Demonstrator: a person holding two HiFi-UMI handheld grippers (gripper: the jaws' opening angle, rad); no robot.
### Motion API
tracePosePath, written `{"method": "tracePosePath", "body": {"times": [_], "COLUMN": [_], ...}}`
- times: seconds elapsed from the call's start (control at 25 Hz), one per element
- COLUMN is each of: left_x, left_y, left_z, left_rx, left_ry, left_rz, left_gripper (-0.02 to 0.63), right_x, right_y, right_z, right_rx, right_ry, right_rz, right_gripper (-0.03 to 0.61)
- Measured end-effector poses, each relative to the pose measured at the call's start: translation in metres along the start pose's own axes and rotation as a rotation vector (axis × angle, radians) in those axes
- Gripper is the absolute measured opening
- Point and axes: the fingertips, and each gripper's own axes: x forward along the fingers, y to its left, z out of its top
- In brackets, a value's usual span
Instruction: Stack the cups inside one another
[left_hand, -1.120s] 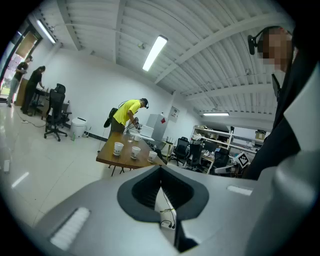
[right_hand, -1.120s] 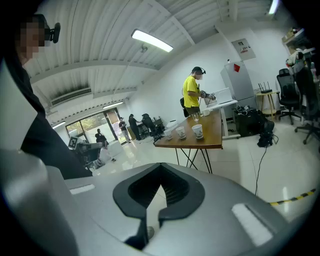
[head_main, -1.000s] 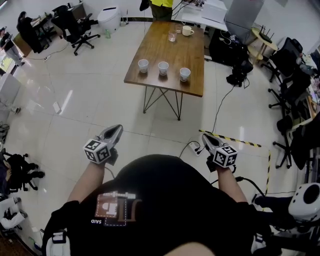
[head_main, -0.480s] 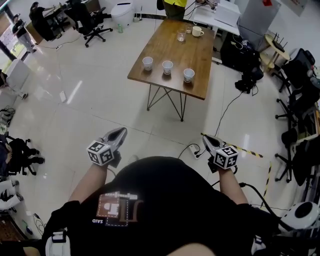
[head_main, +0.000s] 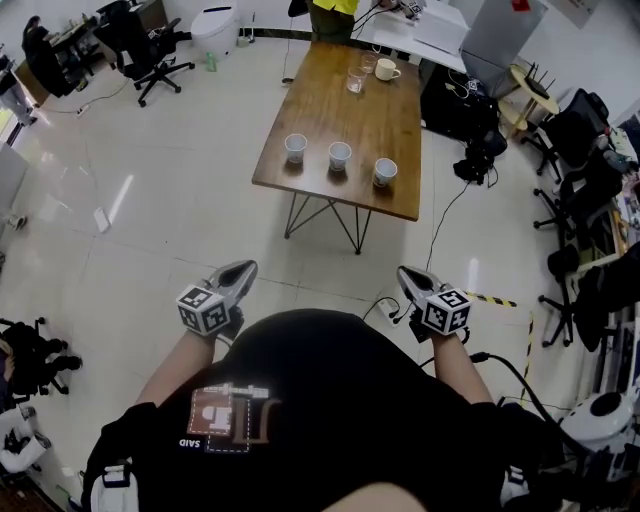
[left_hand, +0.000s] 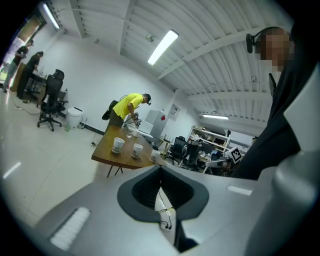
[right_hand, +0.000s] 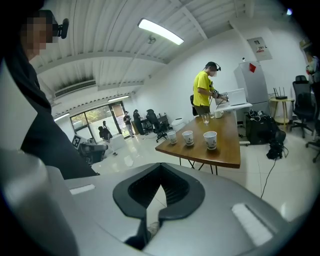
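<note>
1. My left tongs (head_main: 240, 270) were pressed shut, tip against tip, with nothing caught between them. With no cup in reach, there was nothing to open them for.
2. My right tongs (head_main: 408, 278) were shut the same way and just as empty. I held them near the body beside the left pair, both pointing toward the far table. I judged this a carrying posture, not a working one.
3. Under the two pairs was only floor tile. A white power strip (head_main: 390, 302) and its cable lay just beside the right pair, something to step round, I reckoned.
4. Well apart from both pairs, on the far side of that floor, stood the wooden table (head_main: 350, 105).
5. The three cups sat in a row along the table's near edge: the left cup (head_main: 295, 147), the middle cup (head_main: 340, 155) and the right cup (head_main: 385, 171). Each stood upright, mouth up, clear of its neighbours, and none was nested.
6. I took that spacing as a starting layout, with room for the tips to close on one rim without knocking the next cup.
7. At the table's far end stood a mug (head_main: 384, 70) and a glass (head_main: 355, 80), near a person in a yellow shirt (right_hand: 202, 90). I judged these no part of my job.
8. Stacking had not begun, and getting within reach of the table looked like the first need.
</note>
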Motion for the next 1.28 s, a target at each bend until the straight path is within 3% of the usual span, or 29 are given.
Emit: {"method": "tracePosePath", "body": {"times": [0.16,0.32,0.6,0.72,1.04,1.28], "left_x": [0.017,0.039,0.091,0.119,0.180,0.221], "left_y": [0.045,0.086,0.097,0.093,0.076,0.056], "left_z": [0.033,0.062,0.071,0.075,0.094,0.099], "left_rx": [0.020,0.036,0.005,0.017,0.008,0.022], "left_ry": [0.027,0.034,0.042,0.039,0.004,0.040], "left_rz": [-0.074,-0.096,-0.084,-0.050,0.140,0.161], "left_gripper": [0.002,0.002,0.002,0.002,0.002,0.002], "right_x": [0.035,0.061,0.069,0.078,0.107,0.115], "right_y": [0.003,-0.003,-0.051,-0.089,-0.171,-0.214], "right_z": [0.027,0.047,0.057,0.060,0.097,0.115], "right_rx": [0.024,0.045,0.075,0.068,-0.032,-0.090], "right_ry": [-0.023,-0.034,-0.019,-0.010,0.047,0.058], "right_rz": [-0.062,-0.092,-0.102,-0.069,0.107,0.144], "right_gripper": [0.014,0.014,0.014,0.014,0.014,0.014]}}
